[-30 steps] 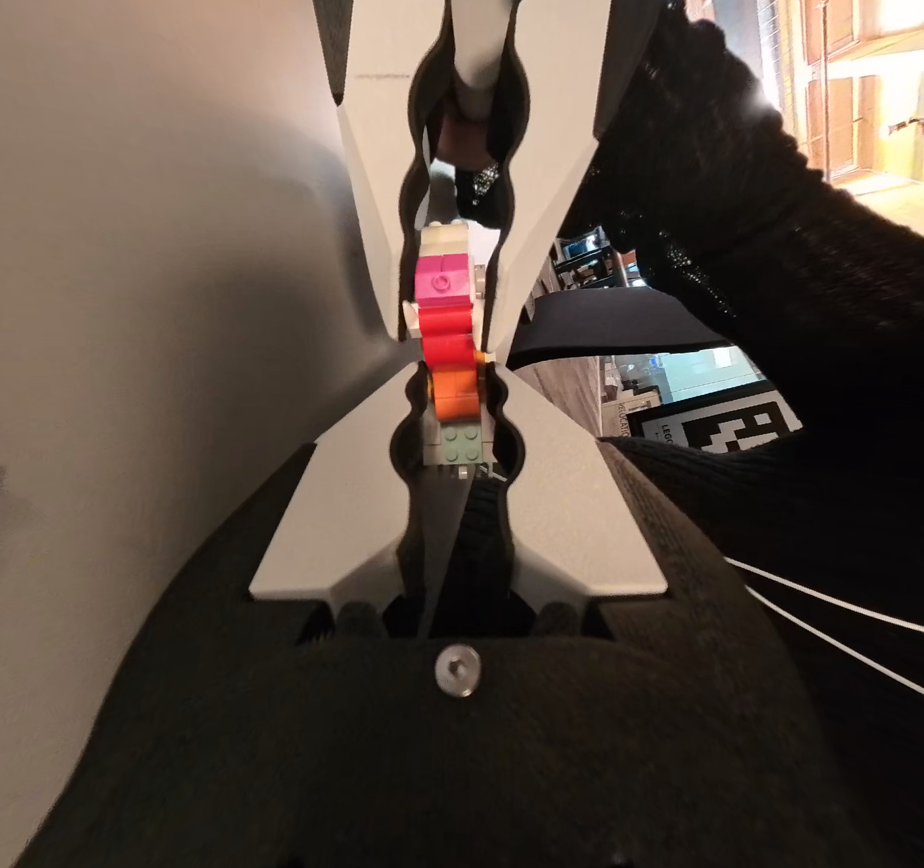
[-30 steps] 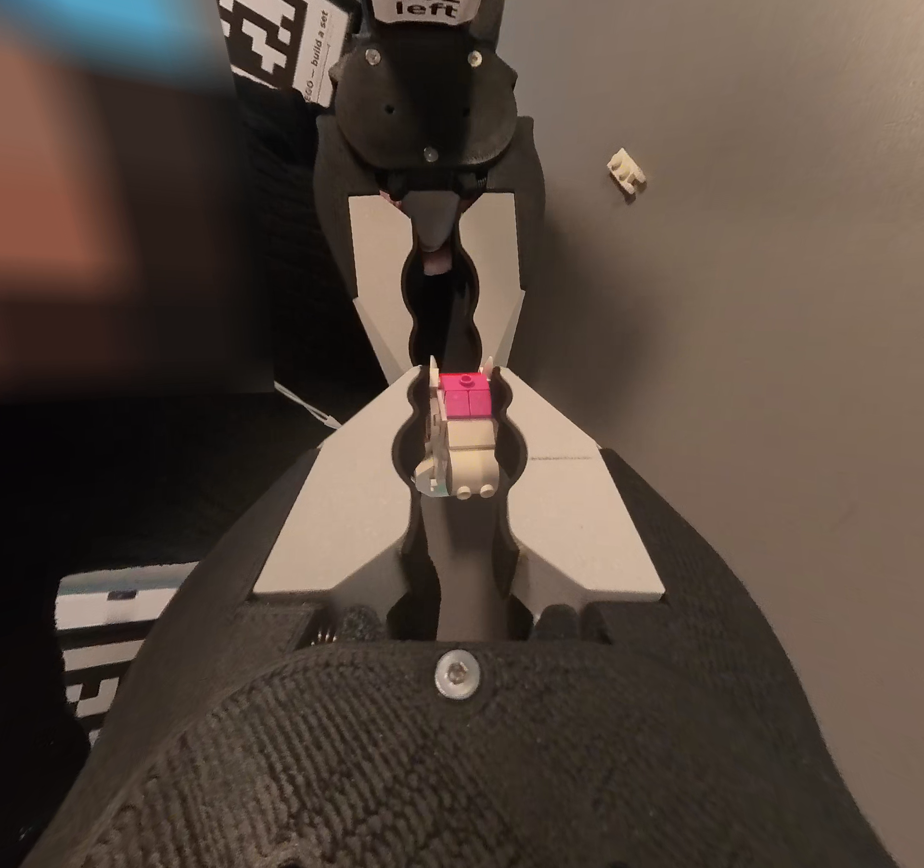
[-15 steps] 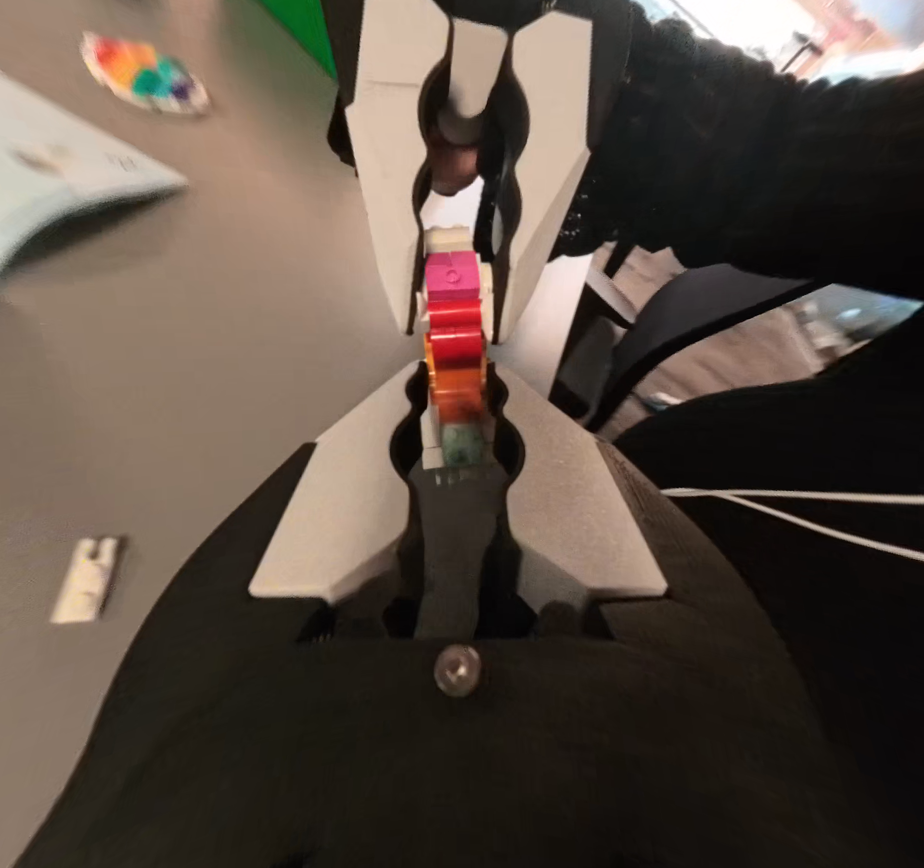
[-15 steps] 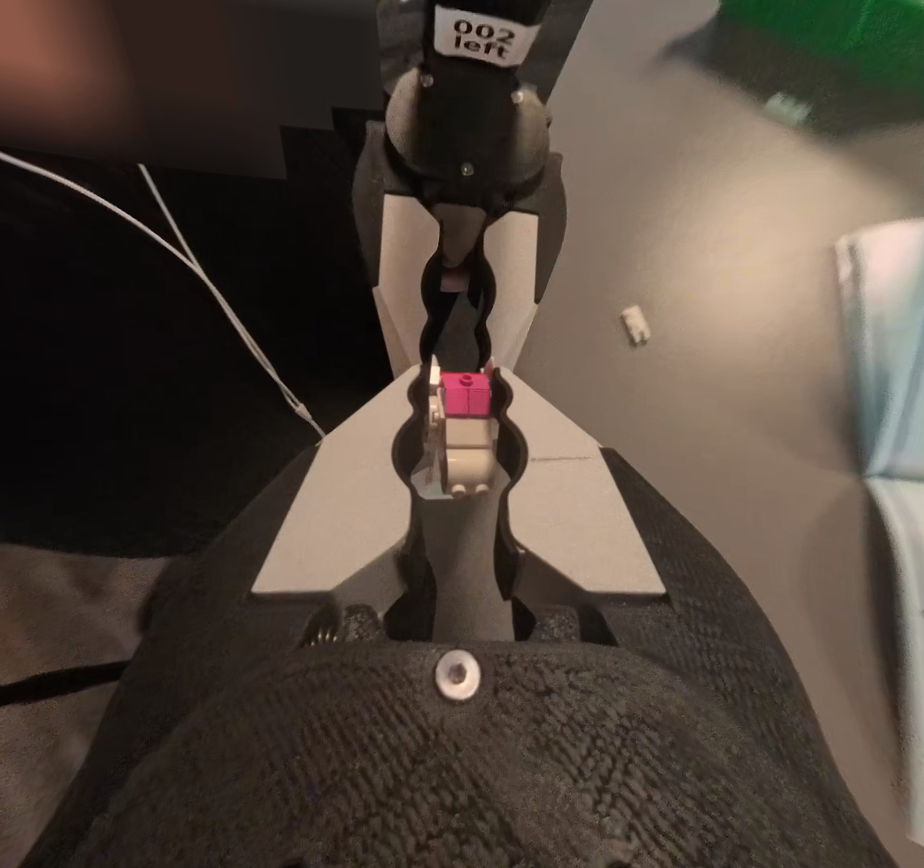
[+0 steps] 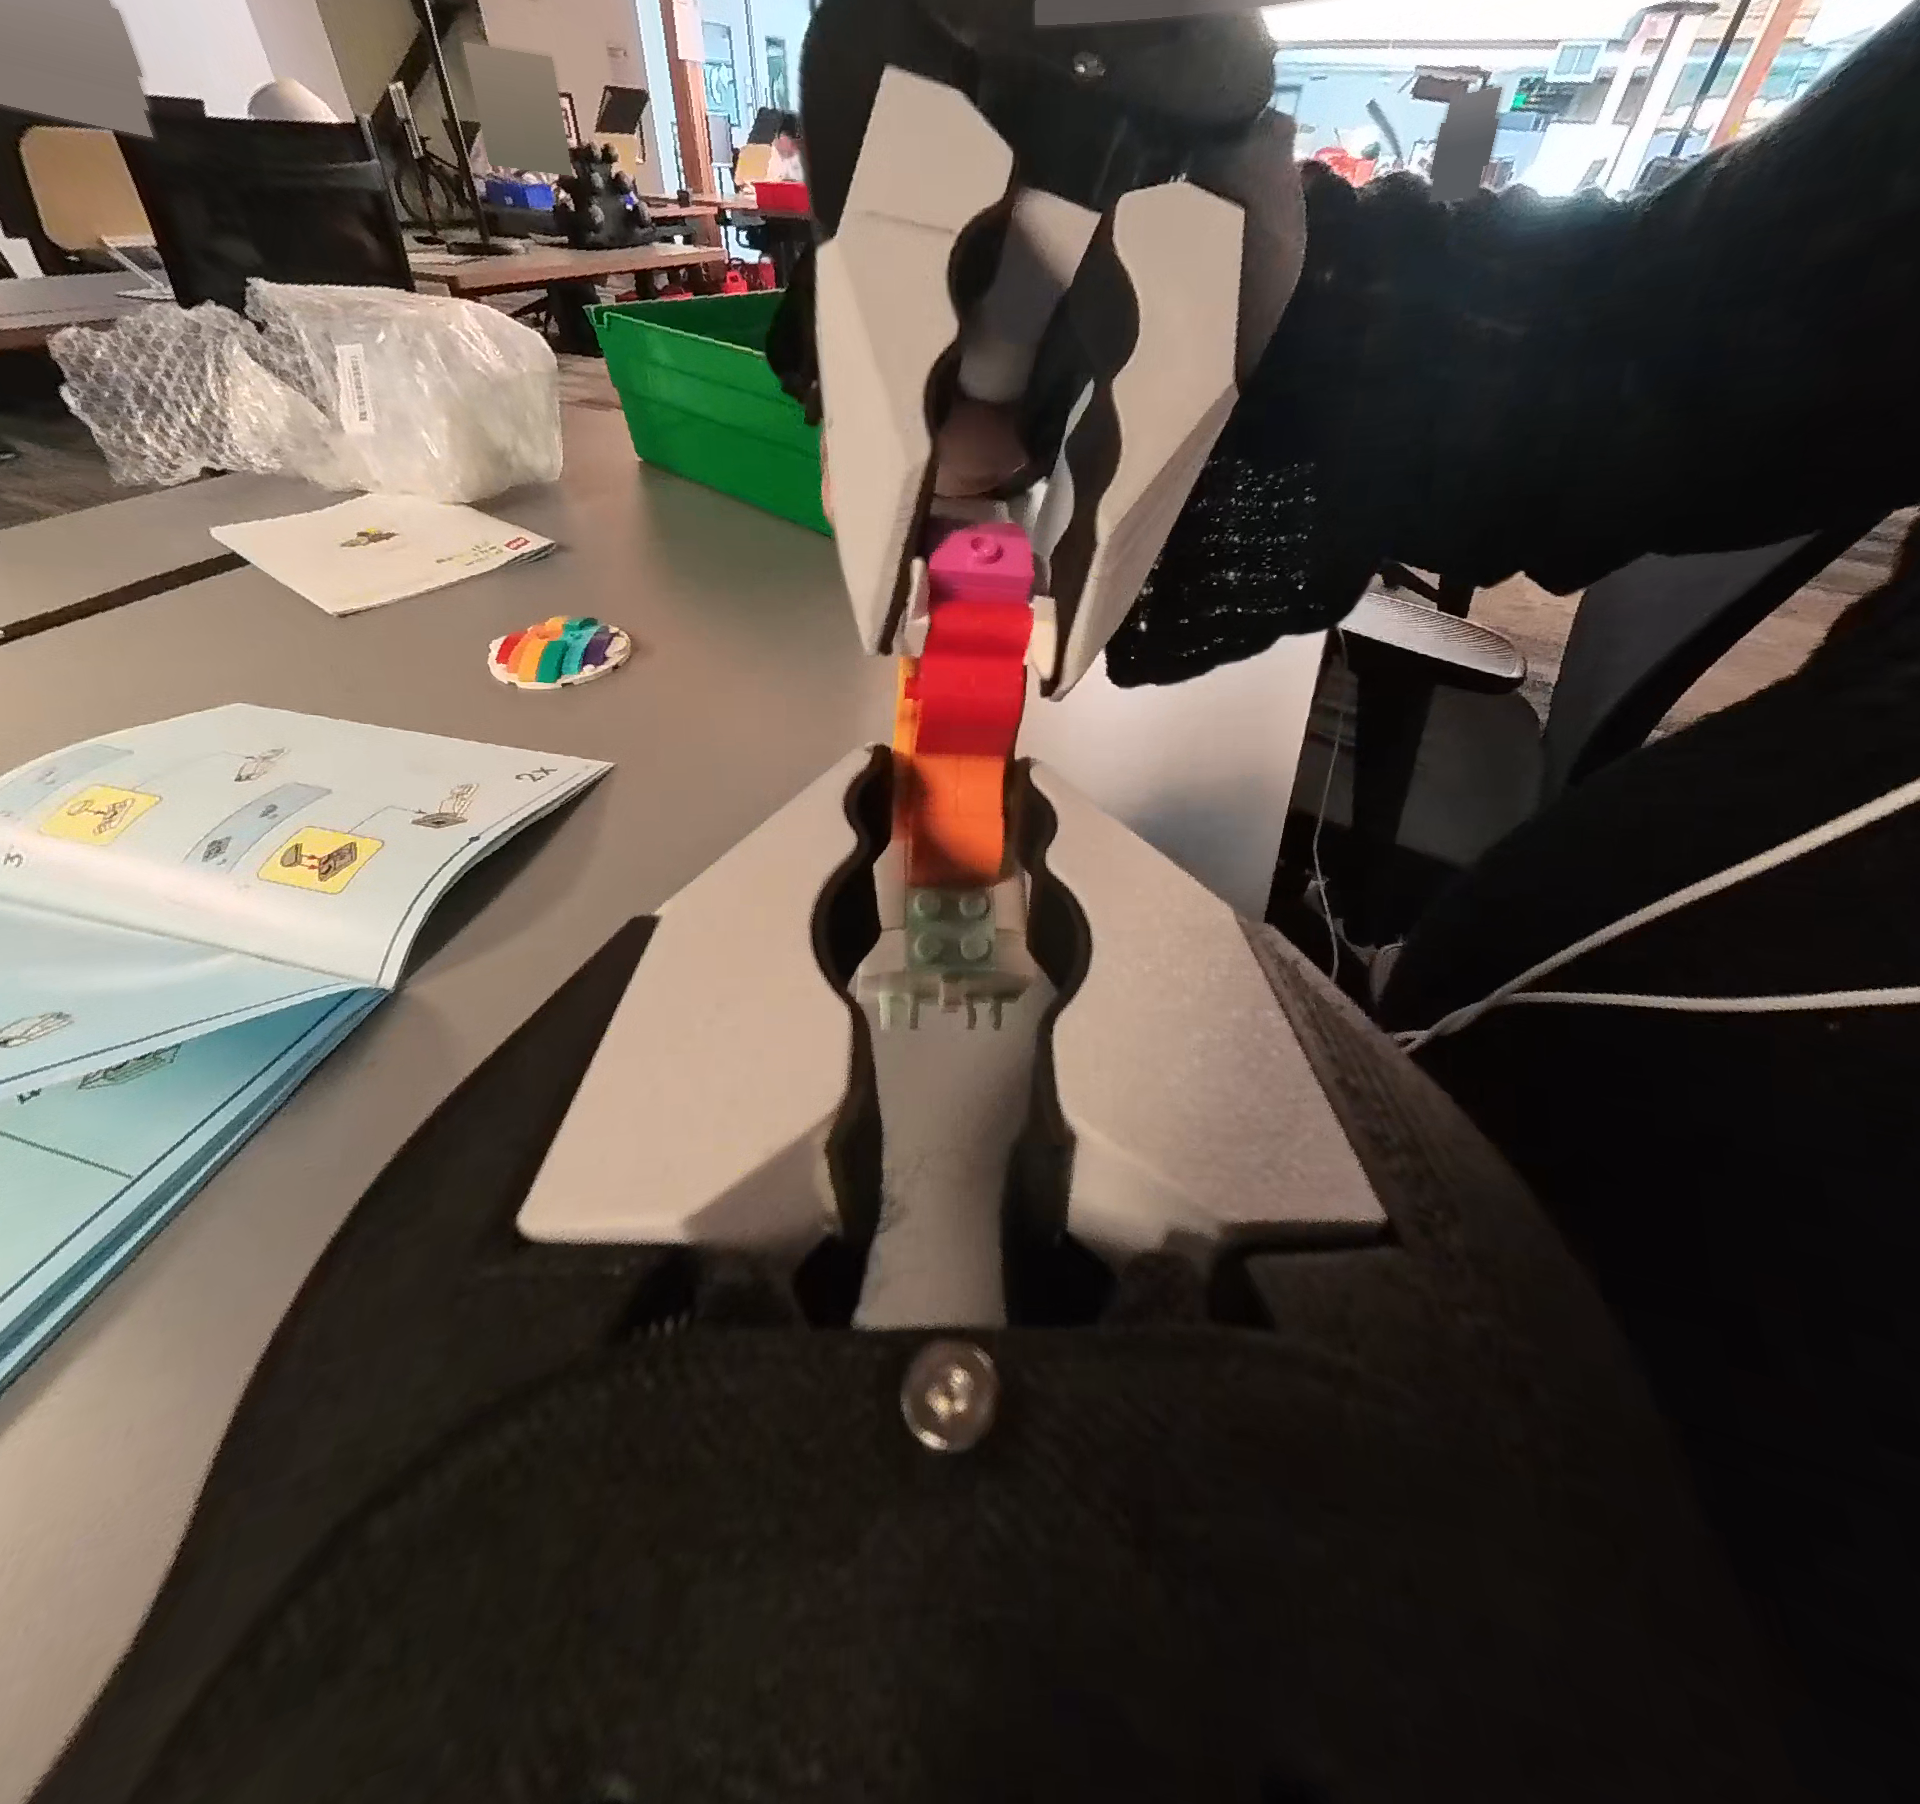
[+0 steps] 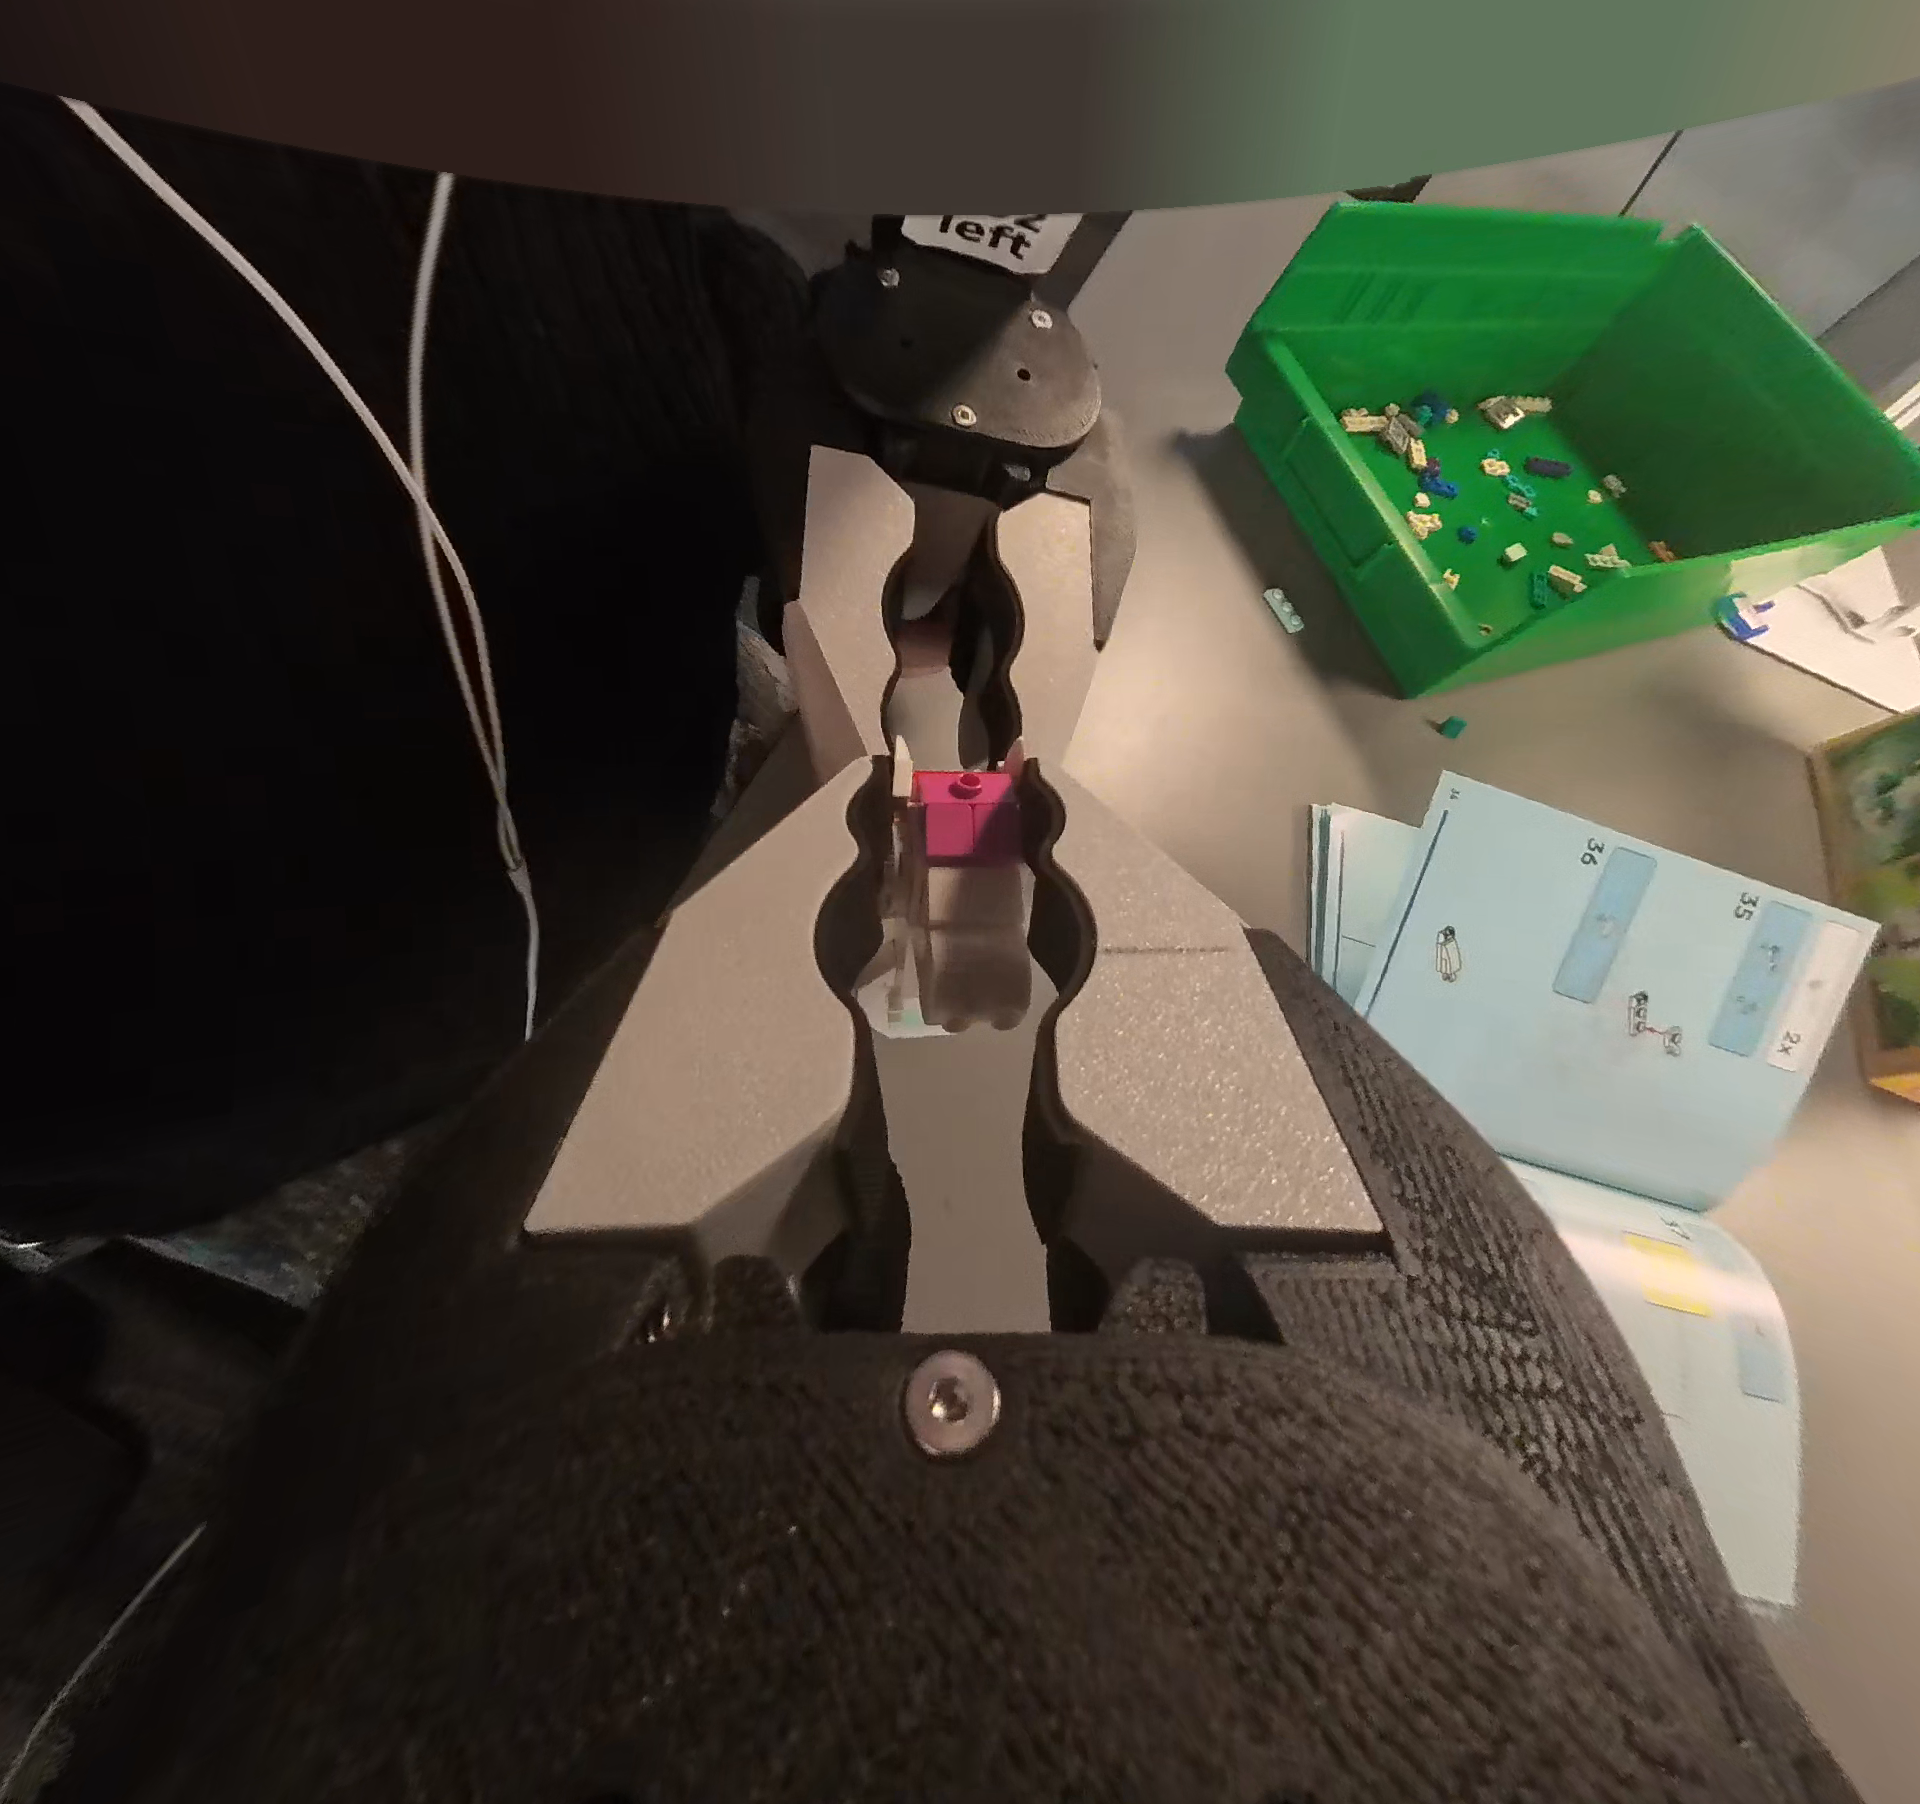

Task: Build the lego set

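Both grippers are clamped on one lego build (image 5: 961, 767), a curved strip of bricks held in the air above the near edge of the table (image 5: 675, 611). The left gripper (image 5: 951, 778) has its jaws nearly closed on the orange and pale green end, with small white pegs showing behind the green plate. The right gripper (image 5: 977, 653) comes from the far side, its jaws pinched on the magenta and red end, so the two sets of tips almost meet around the build. In the right wrist view the right gripper (image 6: 961, 788) holds the magenta brick and a grey-white piece behind it, and the left gripper (image 6: 956, 715) faces it beyond the build. Compared with one second ago, when the left wrist view showed only blank grey surface beside the build, the pair has swung round with the grip unchanged on both ends: the green bin (image 5: 717, 404) of loose bricks now stands beyond the build, an open instruction booklet (image 5: 239, 871) lies to the left of the build, a small round rainbow-coloured lego piece (image 5: 559, 651) sits between booklet and bin, and a second, closed leaflet (image 5: 384, 549) and a clear bubble-wrap bag (image 5: 312, 393) lie farther left of the bin. A person's black sleeve (image 5: 1558, 383) reaches in behind the right gripper.
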Tool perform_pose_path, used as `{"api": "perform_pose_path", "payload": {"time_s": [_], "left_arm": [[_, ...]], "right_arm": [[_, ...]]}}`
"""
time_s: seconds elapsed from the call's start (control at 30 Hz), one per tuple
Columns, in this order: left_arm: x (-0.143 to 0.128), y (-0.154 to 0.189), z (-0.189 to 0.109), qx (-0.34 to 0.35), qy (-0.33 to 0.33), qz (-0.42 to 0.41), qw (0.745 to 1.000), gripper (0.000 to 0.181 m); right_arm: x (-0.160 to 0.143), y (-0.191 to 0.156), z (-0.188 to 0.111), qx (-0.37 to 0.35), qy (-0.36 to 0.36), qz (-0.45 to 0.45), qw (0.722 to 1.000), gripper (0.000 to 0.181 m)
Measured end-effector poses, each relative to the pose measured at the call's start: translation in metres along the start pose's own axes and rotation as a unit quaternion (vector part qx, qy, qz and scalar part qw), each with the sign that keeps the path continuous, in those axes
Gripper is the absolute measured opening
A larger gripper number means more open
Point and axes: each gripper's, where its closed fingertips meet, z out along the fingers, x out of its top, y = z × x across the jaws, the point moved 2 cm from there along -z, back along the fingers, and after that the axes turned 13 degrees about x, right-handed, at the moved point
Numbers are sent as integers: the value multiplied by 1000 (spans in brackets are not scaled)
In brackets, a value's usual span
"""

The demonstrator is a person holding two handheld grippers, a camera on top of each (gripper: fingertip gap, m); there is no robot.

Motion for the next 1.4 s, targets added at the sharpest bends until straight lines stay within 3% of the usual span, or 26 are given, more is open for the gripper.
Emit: {"api": "perform_pose_path", "payload": {"time_s": [0.2, 0.57, 0.73, 0.87, 1.4], "left_arm": [[11, 6, -4, -43, 35, -50, 997, 29], [4, 17, -1, -44, 12, 53, 998, 23], [0, 19, 2, -50, -1, 28, 998, 23], [-5, 16, 5, -52, -20, -9, 998, 23], [-6, 21, 3, -64, -29, -15, 997, 22]], "right_arm": [[5, -4, 1, 7, 6, -10, 1000, 23], [1, -14, 5, 91, -22, 43, 995, 23], [-4, -14, 6, 118, -22, 104, 987, 23], [-9, -12, 5, 109, -41, 107, 987, 23], [-10, -16, 1, 123, -25, 129, 984, 21]]}}
